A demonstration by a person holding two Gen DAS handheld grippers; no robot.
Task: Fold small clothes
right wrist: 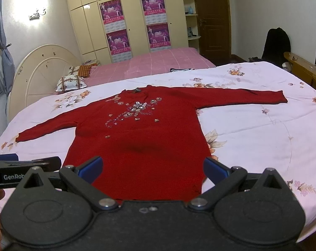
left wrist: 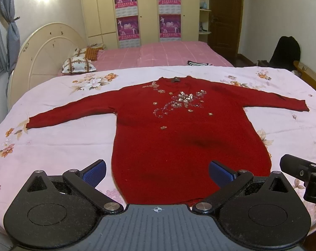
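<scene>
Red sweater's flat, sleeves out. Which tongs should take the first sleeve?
Little between them. Left tongs and right tongs both hang open above the red sweater hem; each has its own-side sleeve nearer.

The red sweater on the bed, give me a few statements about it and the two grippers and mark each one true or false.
1. The red sweater lies flat with both sleeves spread out. True.
2. The left gripper is shut on the hem. False: its fingers stand wide apart, holding nothing.
3. The sweater rests on a floral sheet. True.
4. The right gripper holds a sleeve. False: it is open and empty.
5. The sweater's front is plain. False: sequin flowers decorate the chest.
</scene>
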